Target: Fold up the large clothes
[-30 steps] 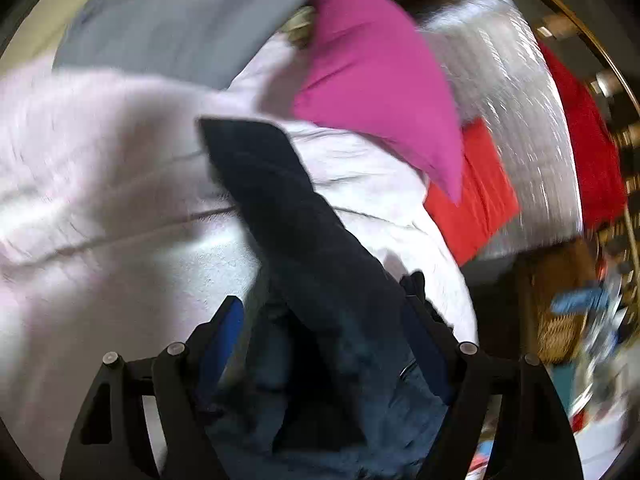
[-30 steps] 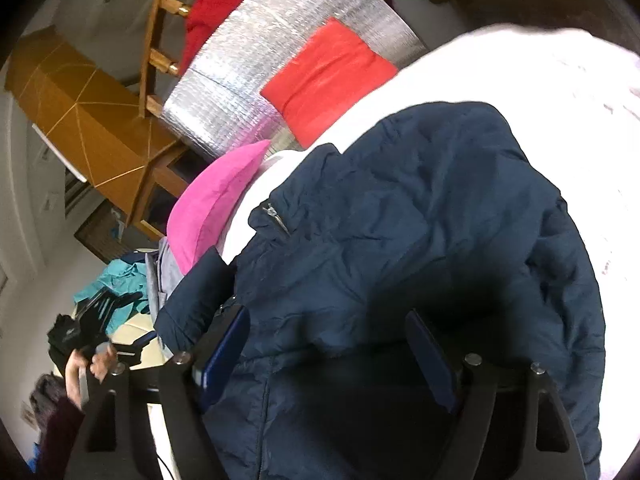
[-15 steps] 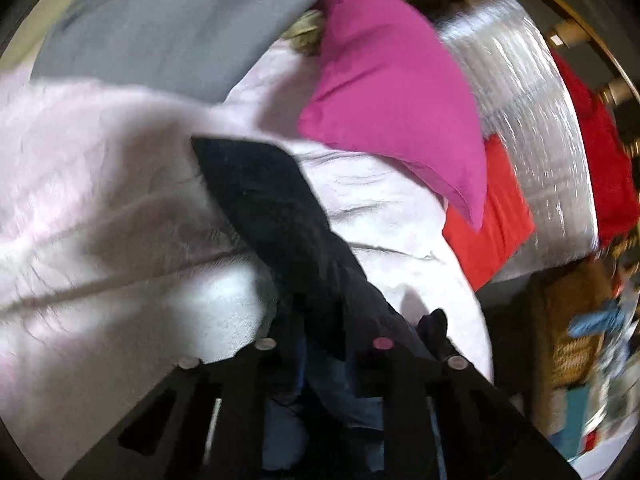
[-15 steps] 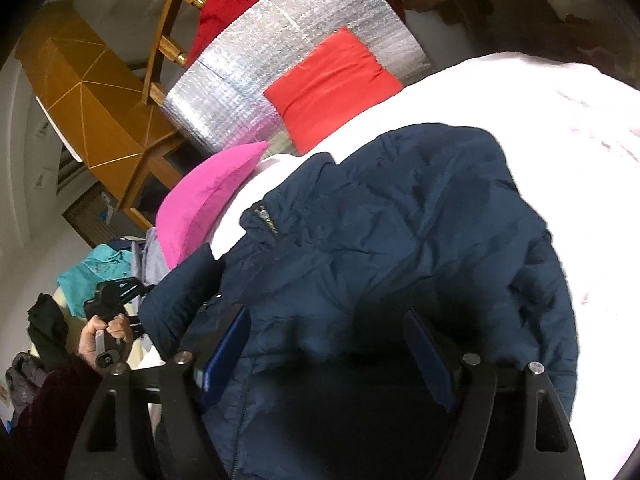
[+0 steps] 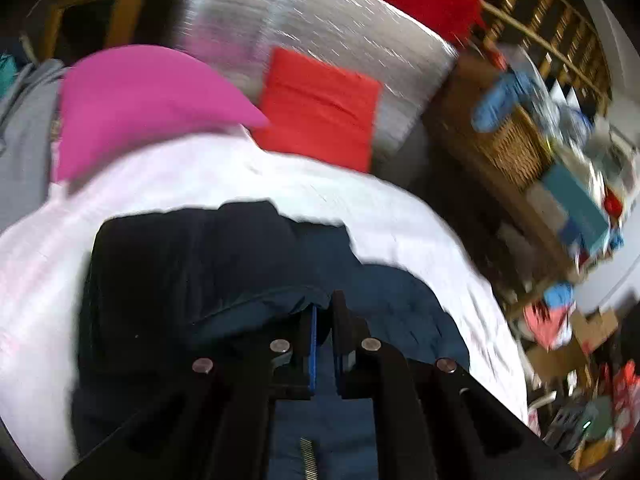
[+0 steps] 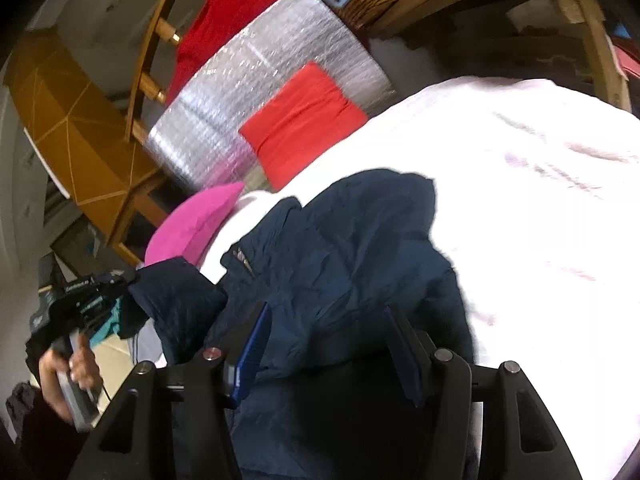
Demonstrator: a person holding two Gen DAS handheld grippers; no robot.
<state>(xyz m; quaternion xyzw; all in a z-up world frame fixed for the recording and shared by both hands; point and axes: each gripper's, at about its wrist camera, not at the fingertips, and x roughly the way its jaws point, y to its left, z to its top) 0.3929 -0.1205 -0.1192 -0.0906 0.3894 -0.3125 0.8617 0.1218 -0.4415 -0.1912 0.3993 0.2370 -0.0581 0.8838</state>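
The left tool (image 5: 323,312) has its jaws drawn almost together on a fold of the dark navy quilted puffer jacket (image 5: 208,280), pinching a raised ridge of fabric at the tips. The right tool (image 6: 328,340) stands with its jaws wide apart, hovering over the jacket's body; whether its fingers touch the cloth I cannot tell. In the right wrist view the person's left hand (image 6: 72,368) grips the other tool's handle beside a lifted sleeve at the jacket's left edge.

The jacket lies rumpled on the bed, spread over a white fleecy blanket (image 6: 540,208), with a zip pocket facing up. Beyond it sit a magenta pillow (image 5: 144,100) and a red cushion (image 5: 320,108) leaning against a silver foil panel (image 6: 260,92).

By my judgement the jacket is light but bulky and springy: its padding will resist creasing and puff back open. The smooth shell looks slippery, so a thin pinch may slide out. Better holds are seams, the cuff, hem or collar, where layers are stitched and give the jaws something firm to bite.
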